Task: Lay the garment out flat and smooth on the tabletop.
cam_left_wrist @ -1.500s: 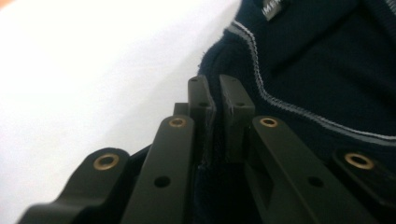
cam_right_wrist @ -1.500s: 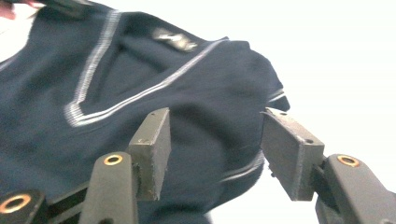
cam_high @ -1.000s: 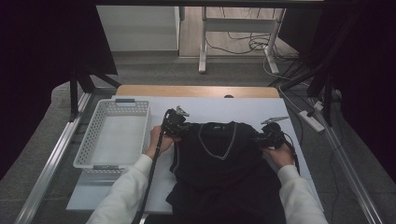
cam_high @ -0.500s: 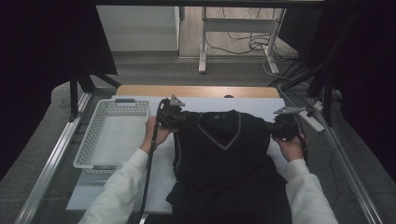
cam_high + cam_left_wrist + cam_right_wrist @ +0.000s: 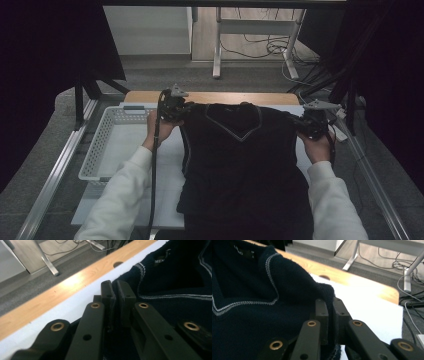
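Observation:
A dark navy V-neck vest with pale trim hangs spread between my two grippers, its lower part draped toward the table's near edge. My left gripper is shut on the vest's left shoulder; in the left gripper view the jaws pinch the knit edge of the vest. My right gripper is shut on the right shoulder. In the right gripper view the fabric of the vest is clamped between the pads. Both hands hold the shoulders above the white mat.
A white mesh basket stands at the left of the mat. The table's wooden far edge runs behind the vest. A power strip and cables lie at the right. Metal rails flank the table on both sides.
Both hands have risen and moved apart. The vest, bunched on the mat a second ago, now hangs stretched flat between the two grippers with its neckline up.

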`<act>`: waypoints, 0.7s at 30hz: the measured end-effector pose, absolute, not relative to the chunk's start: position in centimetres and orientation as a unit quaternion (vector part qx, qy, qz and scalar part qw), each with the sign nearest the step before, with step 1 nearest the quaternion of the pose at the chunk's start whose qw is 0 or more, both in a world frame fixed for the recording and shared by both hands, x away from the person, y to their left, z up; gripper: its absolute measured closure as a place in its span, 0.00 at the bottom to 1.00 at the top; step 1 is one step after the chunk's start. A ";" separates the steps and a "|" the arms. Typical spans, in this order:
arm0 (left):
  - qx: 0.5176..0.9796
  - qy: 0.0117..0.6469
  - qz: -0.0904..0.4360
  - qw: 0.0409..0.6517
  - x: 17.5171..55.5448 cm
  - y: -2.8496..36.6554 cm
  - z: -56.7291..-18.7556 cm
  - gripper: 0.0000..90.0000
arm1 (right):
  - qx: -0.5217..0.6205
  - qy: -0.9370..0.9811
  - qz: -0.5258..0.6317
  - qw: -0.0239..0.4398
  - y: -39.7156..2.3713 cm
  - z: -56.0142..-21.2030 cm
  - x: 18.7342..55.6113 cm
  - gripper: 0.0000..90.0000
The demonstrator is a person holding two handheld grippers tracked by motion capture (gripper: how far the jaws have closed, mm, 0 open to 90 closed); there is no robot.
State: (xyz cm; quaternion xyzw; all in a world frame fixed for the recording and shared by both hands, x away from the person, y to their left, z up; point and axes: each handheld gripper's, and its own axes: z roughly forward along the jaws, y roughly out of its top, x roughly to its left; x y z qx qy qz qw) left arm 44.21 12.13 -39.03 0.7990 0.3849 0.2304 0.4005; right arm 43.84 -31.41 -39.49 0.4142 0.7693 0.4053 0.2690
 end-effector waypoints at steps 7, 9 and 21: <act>0.795 0.386 0.250 0.395 45.9 11.4 -36.9 0.92 | 0.432 0.743 0.422 0.288 -32.2 -37.0 45.2 0.93; 0.801 0.394 0.252 0.373 46.6 10.5 -37.6 0.80 | 0.446 0.741 0.420 0.274 -32.4 -37.2 46.1 0.78; 0.817 0.387 0.206 0.375 44.0 9.2 -40.4 0.35 | 0.449 0.755 0.416 0.233 -32.9 -40.5 43.4 0.45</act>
